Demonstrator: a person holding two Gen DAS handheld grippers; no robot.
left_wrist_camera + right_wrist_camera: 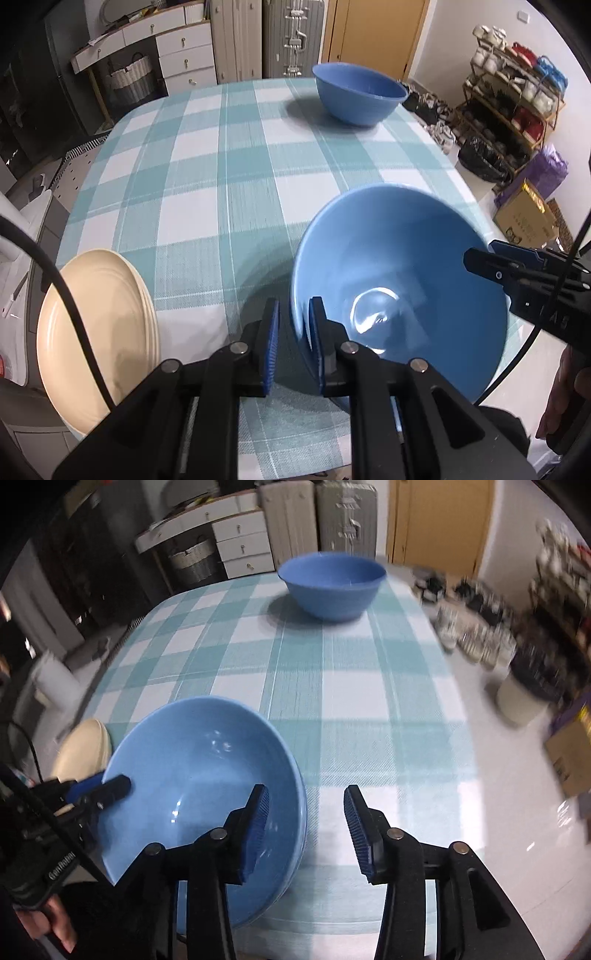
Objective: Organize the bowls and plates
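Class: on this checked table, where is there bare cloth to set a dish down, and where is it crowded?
Free: the broad middle of the teal-and-white checked tablecloth, between the far blue bowl and the near blue bowl, plus the cloth right of the near bowl. Crowded: the near left, where the stacked cream plates, left gripper and near bowl meet.

Behind the table [229, 155] with its teal and white checked cloth: white drawer unit [184, 51], with a woven basket [129, 75] left of it under a desk top. Right of the drawers, two grey suitcases [293, 37] upright, then a yellow-brown door [376, 33]. Right of the table, a shoe rack [513, 96] against the white wall, with a cardboard box [526, 218] and a purple bag [546, 173] on the pale floor beside it.
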